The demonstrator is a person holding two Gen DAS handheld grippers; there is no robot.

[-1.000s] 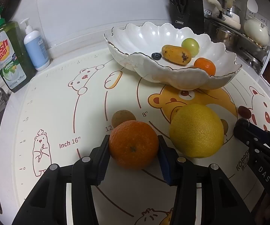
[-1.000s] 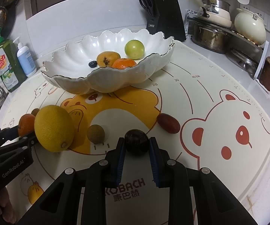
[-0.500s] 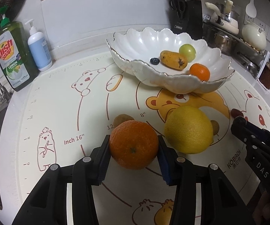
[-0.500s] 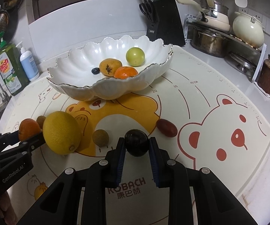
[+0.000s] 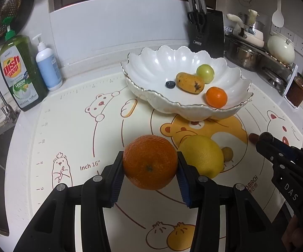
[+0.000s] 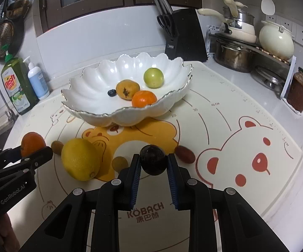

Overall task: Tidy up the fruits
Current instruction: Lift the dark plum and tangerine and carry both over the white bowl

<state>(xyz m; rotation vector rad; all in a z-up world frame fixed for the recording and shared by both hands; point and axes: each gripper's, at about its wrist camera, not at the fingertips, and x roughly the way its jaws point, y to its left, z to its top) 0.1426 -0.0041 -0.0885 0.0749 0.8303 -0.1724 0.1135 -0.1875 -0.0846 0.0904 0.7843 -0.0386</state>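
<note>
Currently the left hand-held gripper [image 5: 149,169] is clamping a large orange [image 5: 150,162] between its blue pads, lifted above the bear-print mat [image 5: 71,126] on the tabletop. The right hand-held gripper [image 6: 153,163] is gripping a dark plum [image 6: 152,159] the same way. A lemon [image 6: 80,159] is lying on the mat between them, with two small brownish fruits nearby. The scalloped white bowl [image 6: 92,84] is holding a mandarin [image 6: 144,98], a green fruit [image 6: 153,77], a spotted yellow fruit [image 6: 127,89] and a blueberry [image 6: 111,93].

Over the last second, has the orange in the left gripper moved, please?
Yes. The orange, shut in the left gripper, has risen off the mat, now overlapping the lemon it sat beside.
</note>
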